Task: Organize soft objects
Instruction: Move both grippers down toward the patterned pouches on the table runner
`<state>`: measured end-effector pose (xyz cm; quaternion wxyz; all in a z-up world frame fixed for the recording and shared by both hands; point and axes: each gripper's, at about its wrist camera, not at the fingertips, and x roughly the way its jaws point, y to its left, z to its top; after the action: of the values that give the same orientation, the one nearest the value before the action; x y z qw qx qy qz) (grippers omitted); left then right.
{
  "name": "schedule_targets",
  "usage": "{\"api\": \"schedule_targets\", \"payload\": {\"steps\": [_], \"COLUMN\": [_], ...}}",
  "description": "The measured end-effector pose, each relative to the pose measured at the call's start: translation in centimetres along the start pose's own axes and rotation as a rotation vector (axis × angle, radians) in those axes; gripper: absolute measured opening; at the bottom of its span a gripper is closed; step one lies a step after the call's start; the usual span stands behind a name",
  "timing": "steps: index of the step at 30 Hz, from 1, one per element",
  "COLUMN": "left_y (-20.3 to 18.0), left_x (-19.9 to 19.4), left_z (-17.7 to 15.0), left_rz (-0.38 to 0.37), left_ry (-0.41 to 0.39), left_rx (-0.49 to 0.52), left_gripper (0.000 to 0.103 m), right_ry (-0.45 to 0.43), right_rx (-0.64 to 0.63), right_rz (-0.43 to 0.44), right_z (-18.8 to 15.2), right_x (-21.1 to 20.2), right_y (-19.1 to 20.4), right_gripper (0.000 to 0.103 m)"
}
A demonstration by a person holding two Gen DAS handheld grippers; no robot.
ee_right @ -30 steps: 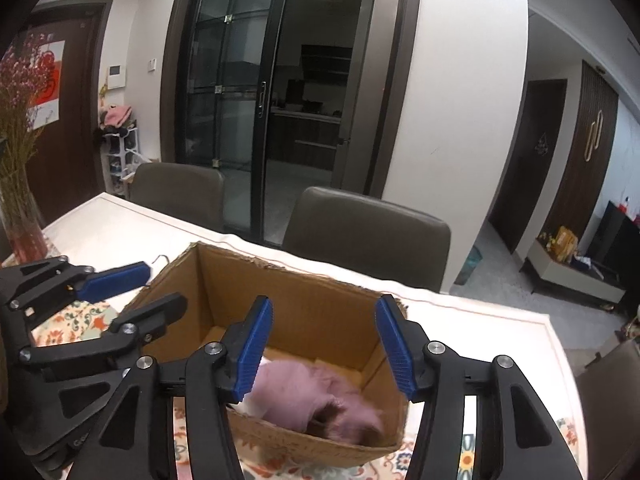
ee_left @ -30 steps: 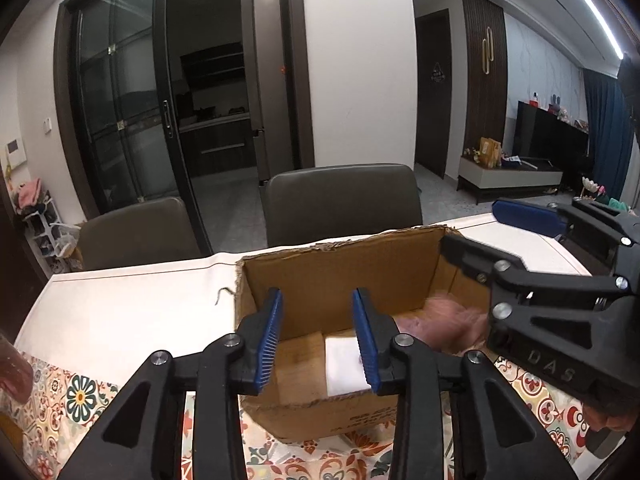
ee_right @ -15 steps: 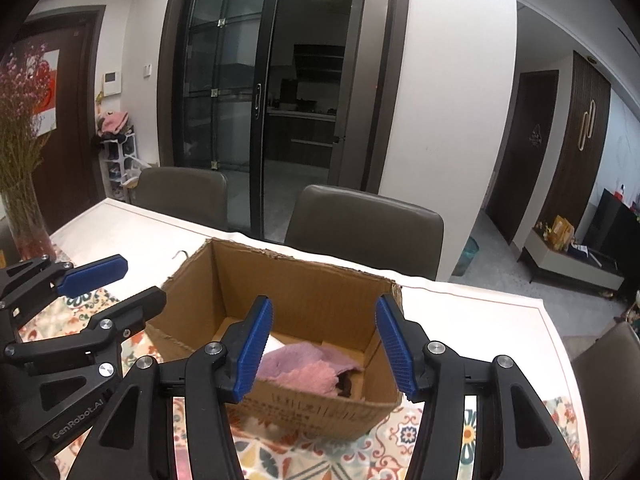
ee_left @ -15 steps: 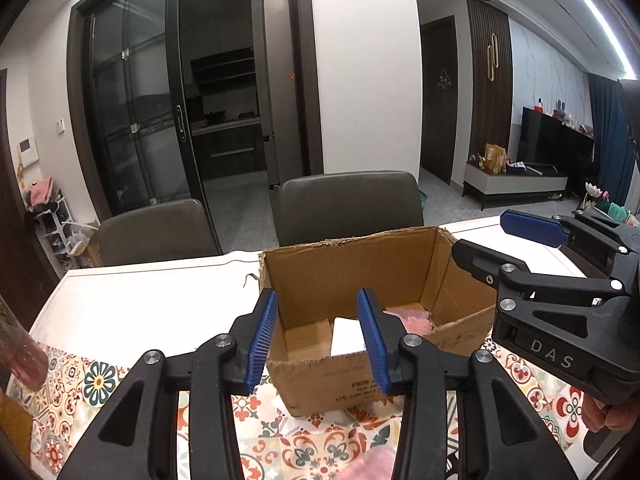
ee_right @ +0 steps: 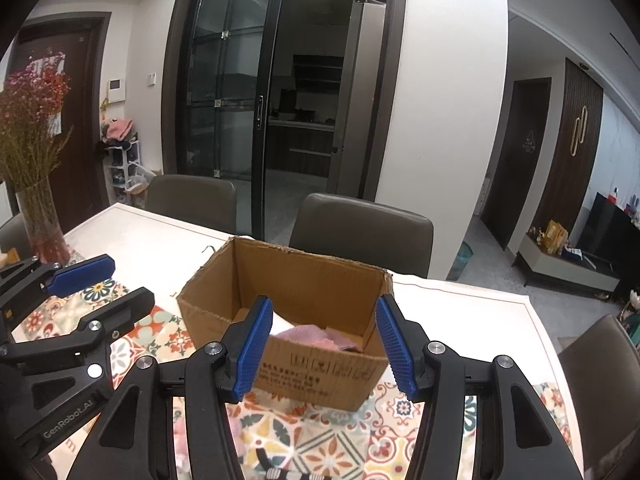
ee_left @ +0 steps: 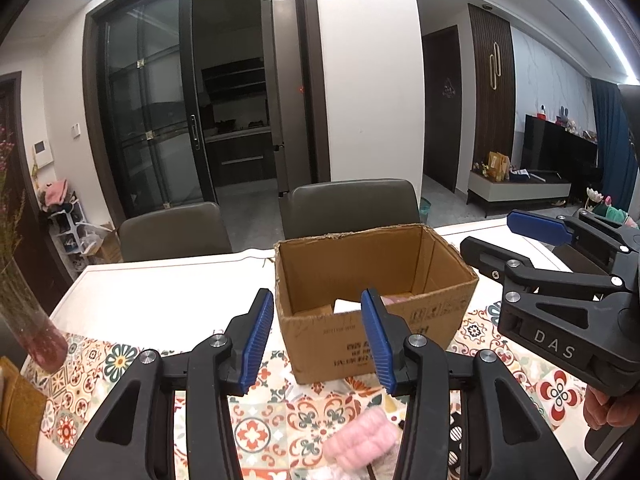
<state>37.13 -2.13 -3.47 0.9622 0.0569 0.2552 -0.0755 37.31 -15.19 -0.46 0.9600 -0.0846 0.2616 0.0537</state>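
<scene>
Near edge: a fluffy pink soft item (ee_left: 360,438) lies on the patterned cloth (ee_left: 276,432) at 6 o'clock in the left wrist view, just below the left gripper's fingers, partly hidden by the right-hand finger.
Left gripper (ee_left: 318,338): blue-padded fingers spread apart with nothing between them, held level in front of the box's near wall.
Right gripper (ee_right: 326,346): fingers spread wide and holding nothing, level, aimed at the box from its near side.
Cardboard box (ee_right: 320,376): open-topped, upright on the tabletop (ee_right: 160,248), straight ahead at 12 o'clock of both grippers.
Box contents: a pink-purple cloth (ee_right: 312,336) and a white sheet (ee_left: 346,306) lie on the floor of the box; the near wall hides their lower parts.
Left side: a glass vase (ee_right: 42,228) of dried pink flowers stands at 9 o'clock, well apart from the box.
Far side: two dark chairs (ee_right: 360,232) stand behind the tabletop, with glass sliding doors (ee_right: 228,100) beyond.
</scene>
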Motion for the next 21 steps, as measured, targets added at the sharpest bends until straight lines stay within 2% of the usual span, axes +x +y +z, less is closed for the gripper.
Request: {"api": "schedule_targets", "payload": {"steps": [21], "left_y": [-3.3], "left_x": [-5.1], "left_z": [-4.5], "left_rz": [0.007], "left_ry": [0.028], "left_rx": [0.018], "left_gripper": [0.049], "right_ry": [0.056], "right_rx": [0.052], "right_rz": [0.018], "right_z": [-5.5], "right_x": [-5.4], "right_y": [-1.7], "right_gripper": [0.055]}}
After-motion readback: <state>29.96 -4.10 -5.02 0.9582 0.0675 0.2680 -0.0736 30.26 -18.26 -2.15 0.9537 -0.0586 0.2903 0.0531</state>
